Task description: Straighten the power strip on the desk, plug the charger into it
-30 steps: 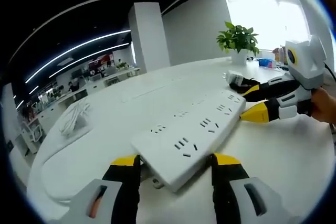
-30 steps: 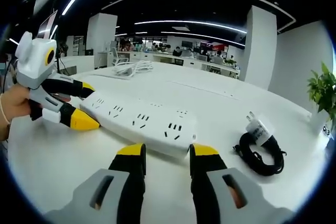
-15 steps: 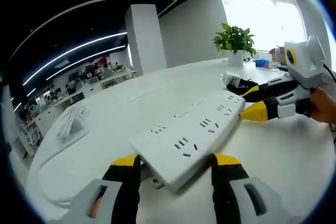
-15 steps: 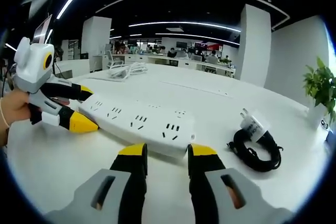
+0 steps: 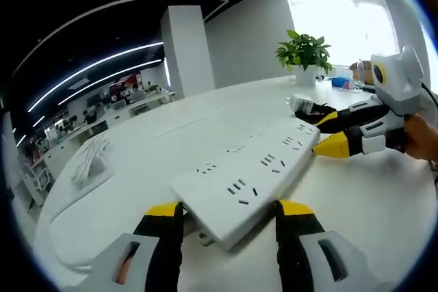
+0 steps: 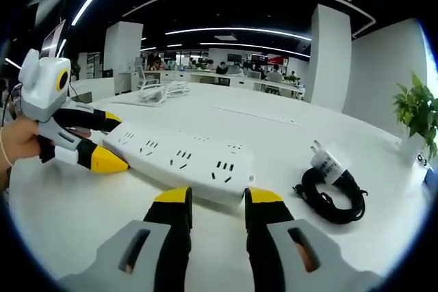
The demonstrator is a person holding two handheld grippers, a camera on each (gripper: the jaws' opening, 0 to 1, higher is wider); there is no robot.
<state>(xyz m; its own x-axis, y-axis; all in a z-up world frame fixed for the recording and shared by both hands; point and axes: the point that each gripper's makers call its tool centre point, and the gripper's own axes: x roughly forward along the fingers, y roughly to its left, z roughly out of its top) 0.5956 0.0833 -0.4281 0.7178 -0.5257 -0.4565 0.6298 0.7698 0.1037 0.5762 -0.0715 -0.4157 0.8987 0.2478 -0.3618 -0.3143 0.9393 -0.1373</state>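
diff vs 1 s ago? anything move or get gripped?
Nothing visibly changed. The left claw and right claw stay open at opposite ends of the power strip, neither shut on it. The charger with its coiled black cable lies on the desk beside the strip, untouched.

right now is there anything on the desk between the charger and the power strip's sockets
Nothing visible. In the right gripper view, bare desk separates the charger with its coiled black cable from the power strip, and the sockets facing up are empty.
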